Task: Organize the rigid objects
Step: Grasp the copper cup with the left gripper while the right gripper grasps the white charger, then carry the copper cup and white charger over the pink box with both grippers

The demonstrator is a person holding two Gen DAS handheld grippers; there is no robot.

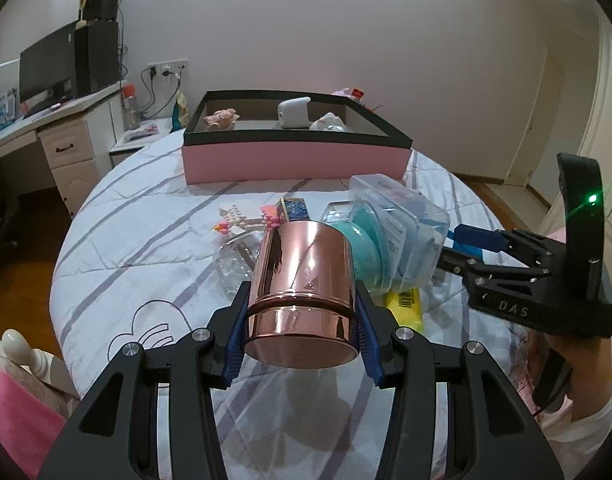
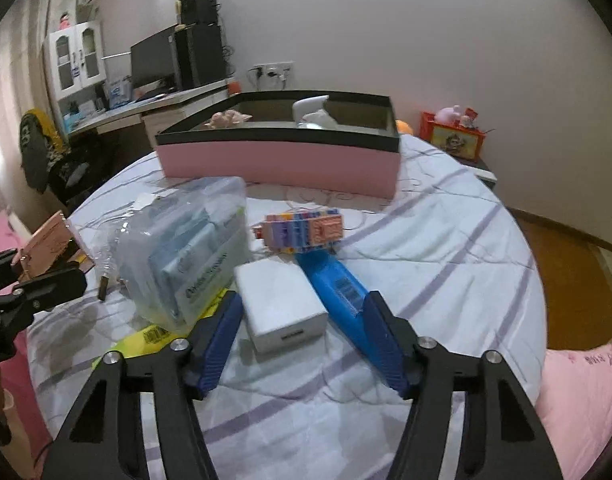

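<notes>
We've got the left gripper (image 1: 301,334) clamped on a shiny rose-gold cup (image 1: 301,294), lifted over the bed (image 1: 145,248), well short of the pink box (image 1: 293,160). Right of the cup, the clear plastic pack (image 2: 185,256) sits nearer the box. Our right gripper (image 2: 301,344) has its fingers (image 2: 217,340) partly apart, straddling a white power bank (image 2: 281,304) and a blue thing (image 2: 334,284) without squeezing them.

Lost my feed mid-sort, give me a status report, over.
Left gripper shut on rose-gold cup. Right gripper open around white box, pads not pressing. Pink box ahead; clear plastic pack crowds the right's left side.
</notes>
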